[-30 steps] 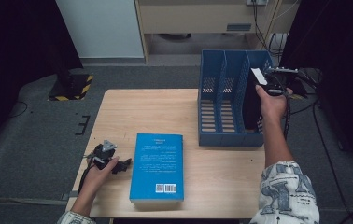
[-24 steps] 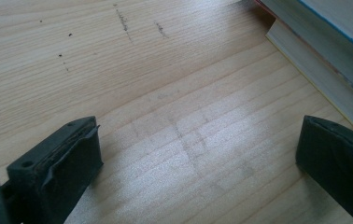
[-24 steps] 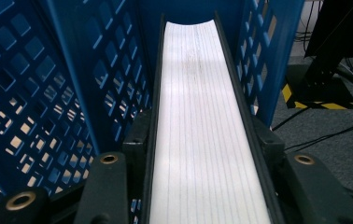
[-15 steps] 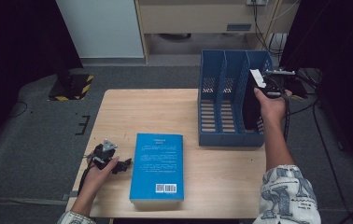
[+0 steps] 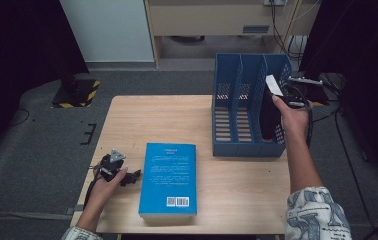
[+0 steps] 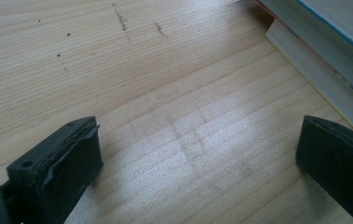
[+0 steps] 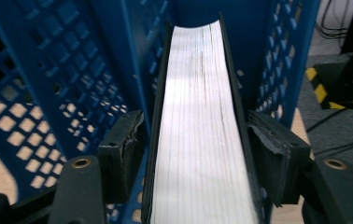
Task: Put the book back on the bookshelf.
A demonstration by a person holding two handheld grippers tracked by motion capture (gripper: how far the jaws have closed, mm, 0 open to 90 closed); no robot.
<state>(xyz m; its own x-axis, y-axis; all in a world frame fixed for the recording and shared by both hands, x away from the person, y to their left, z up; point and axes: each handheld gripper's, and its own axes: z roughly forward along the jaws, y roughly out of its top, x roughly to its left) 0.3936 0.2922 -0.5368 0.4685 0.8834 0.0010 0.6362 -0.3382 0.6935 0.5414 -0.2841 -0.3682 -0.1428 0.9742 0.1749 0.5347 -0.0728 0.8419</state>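
On the wooden table [image 5: 127, 120], the left gripper [image 5: 127, 176] rests low at about eight o'clock from the table's centre, its jaws spread wide over bare wood with nothing between them. Just beside it, at three o'clock, a blue paperback [image 5: 169, 177] lies flat, cover up. Well apart, at two o'clock from that paperback, stands the blue file rack [image 5: 227, 100]. A black-covered book [image 7: 202, 130] stands on edge in its rightmost compartment, pages facing up. The right gripper [image 7: 195, 154] straddles this book; its jaws have just been opening, and small gaps show between pads and covers.
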